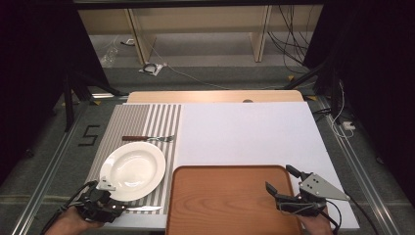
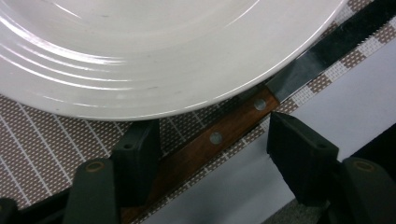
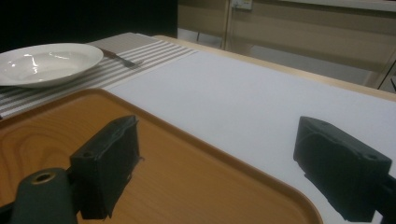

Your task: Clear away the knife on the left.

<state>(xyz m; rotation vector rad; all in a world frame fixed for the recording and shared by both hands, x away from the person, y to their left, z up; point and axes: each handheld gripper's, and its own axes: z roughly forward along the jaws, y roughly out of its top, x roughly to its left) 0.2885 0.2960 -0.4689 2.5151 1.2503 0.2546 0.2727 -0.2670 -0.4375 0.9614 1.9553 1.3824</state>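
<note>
Knife point(image 2: 219, 135): lies on the striped mat point(image 1: 128, 122) at the table's near-left edge, wooden handle tucked just under the plate's near rim, blade running out to the right (serrated edge, two rivets on the handle).
L gripper point(image 2: 212, 154): low over the knife handle, jaws astride it w/ gaps both sides, pads not pressing yet; reads as lining up for a pickup.
Plate point(image 1: 132, 171): white, centred on the mat's near half, its rim overhanging the handle, so the grip prob. has to come from the outer side.
Fork point(image 1: 149, 139): beyond the plate on the mat, apart from it, tines to the right.
Tray point(image 1: 230, 196): wooden, bare, near-centre, just right of the mat (likely where things go).
R gripper point(image 3: 224, 163): jaws wide apart, nothing between, held over the tray's right rim; prob. waiting its turn.
Counts: 1 knife, 1 plate, 1 fork, 1 mat, 1 tray, 2 grippers.
</note>
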